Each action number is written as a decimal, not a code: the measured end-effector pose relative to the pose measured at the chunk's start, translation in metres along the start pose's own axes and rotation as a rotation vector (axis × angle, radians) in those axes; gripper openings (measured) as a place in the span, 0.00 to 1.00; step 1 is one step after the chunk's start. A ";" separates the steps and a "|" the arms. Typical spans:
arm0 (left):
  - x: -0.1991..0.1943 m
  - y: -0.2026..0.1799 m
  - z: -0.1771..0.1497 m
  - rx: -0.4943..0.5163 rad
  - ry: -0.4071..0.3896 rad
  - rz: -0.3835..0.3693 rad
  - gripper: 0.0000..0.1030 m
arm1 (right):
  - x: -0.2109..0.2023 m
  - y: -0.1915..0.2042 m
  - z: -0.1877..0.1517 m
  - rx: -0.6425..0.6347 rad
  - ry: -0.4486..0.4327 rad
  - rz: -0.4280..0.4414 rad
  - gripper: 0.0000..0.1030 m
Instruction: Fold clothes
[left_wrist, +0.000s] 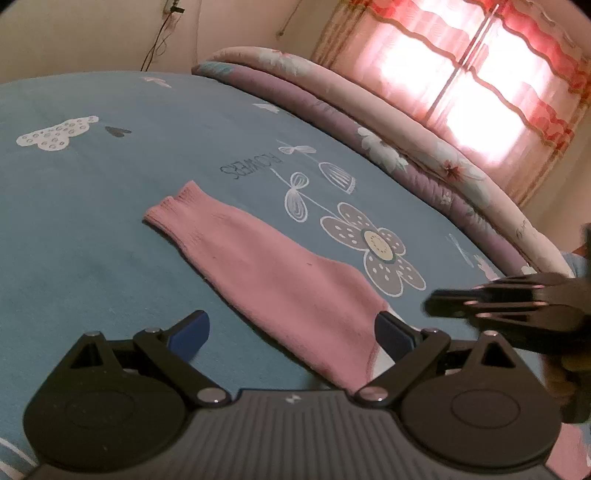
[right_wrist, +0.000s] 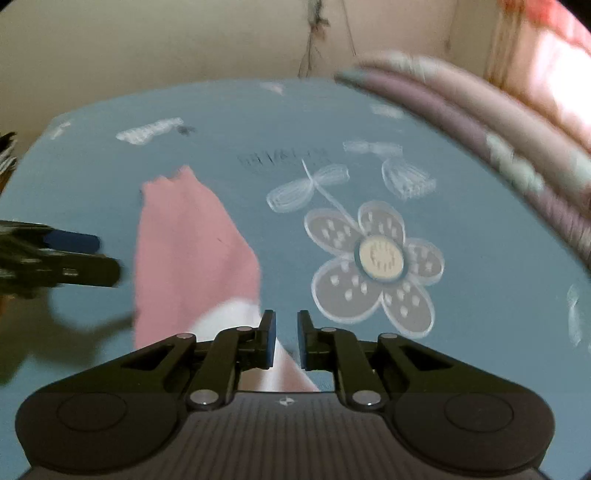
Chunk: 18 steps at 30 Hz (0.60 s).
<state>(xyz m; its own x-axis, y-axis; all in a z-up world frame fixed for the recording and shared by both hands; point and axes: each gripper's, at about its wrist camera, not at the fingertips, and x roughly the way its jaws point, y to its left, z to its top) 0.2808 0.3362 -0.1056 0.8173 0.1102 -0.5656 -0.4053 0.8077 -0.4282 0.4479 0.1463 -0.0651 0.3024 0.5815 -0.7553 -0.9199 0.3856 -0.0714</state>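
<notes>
One pink knitted garment (left_wrist: 266, 266), lying on one blue bedsheet (left_wrist: 92, 229) printed with one large grey flower (left_wrist: 373, 247). One rolled floral quilt (left_wrist: 388, 122) along the far edge; one curtained window (left_wrist: 461, 74). Two grippers: left gripper (left_wrist: 291, 332) and right gripper (right_wrist: 286, 339).

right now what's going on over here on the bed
A person holds a two-finger gripper in each hand over a pink knit garment laid flat on a blue flower-print bedsheet. The left gripper is wide open, straddling the garment's near end. The right gripper has its fingers close together with a narrow gap, nothing clamped, at the garment's near edge. No fold is visible yet. A rolled quilt lies along the far side.
</notes>
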 end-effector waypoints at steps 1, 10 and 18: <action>0.000 0.000 0.000 0.001 0.001 0.000 0.93 | 0.006 0.001 -0.004 -0.013 0.009 0.013 0.17; 0.006 -0.003 -0.003 0.008 0.021 0.007 0.93 | 0.024 0.031 -0.025 -0.263 0.017 -0.102 0.60; 0.009 -0.004 -0.005 0.013 0.036 0.012 0.93 | 0.023 0.011 -0.015 -0.065 0.042 0.031 0.10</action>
<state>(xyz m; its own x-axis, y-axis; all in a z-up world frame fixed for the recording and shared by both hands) 0.2880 0.3308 -0.1128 0.7971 0.0991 -0.5957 -0.4094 0.8138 -0.4125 0.4411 0.1533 -0.0928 0.2645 0.5614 -0.7841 -0.9433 0.3199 -0.0891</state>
